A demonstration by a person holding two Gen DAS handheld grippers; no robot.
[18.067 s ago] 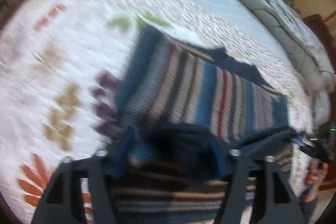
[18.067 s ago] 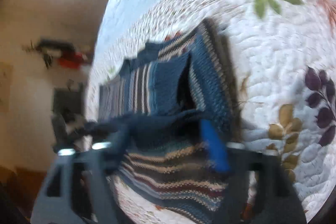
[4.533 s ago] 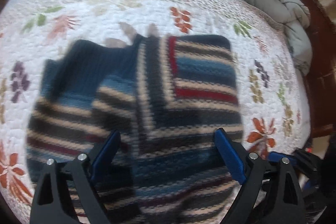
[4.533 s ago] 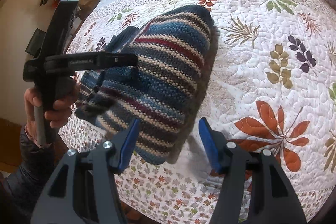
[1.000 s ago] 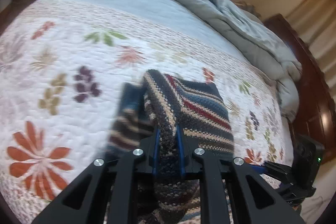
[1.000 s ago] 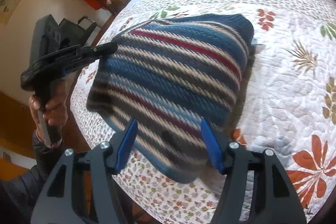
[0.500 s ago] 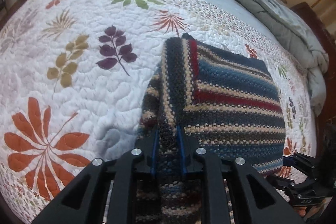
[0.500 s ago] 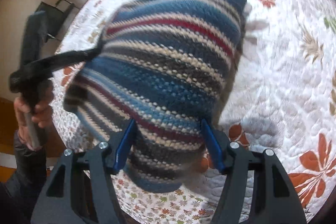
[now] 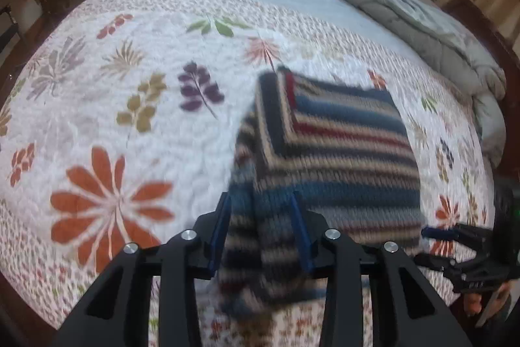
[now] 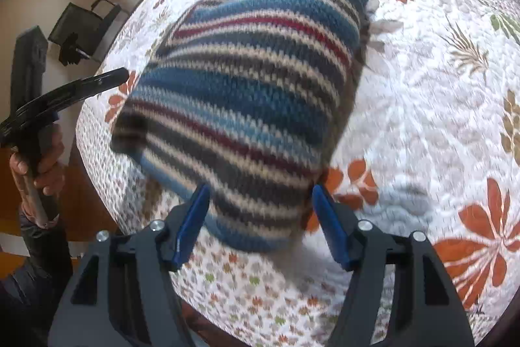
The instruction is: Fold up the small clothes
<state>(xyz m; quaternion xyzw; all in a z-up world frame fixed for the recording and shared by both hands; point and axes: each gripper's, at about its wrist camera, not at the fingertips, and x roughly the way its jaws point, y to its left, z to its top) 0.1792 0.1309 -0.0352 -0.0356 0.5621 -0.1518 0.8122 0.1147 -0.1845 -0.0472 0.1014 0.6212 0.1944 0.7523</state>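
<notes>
On the flowered quilt [image 9: 136, 132] lies the folded striped sweater [image 9: 328, 158], its near edge between the left gripper's [image 9: 260, 230] jaws, just parted and no longer pinching, while the right gripper [image 10: 260, 223] gapes wide, gripping nothing.

The bed [image 9: 136, 106] is viewed steeply from above and close by 2 fisheye cameras, each framed at the bottom by its own tongs. The striped knit [image 9: 328, 158] is shared mid-frame; the opposite tongs are seen at lower right and at left.
</notes>
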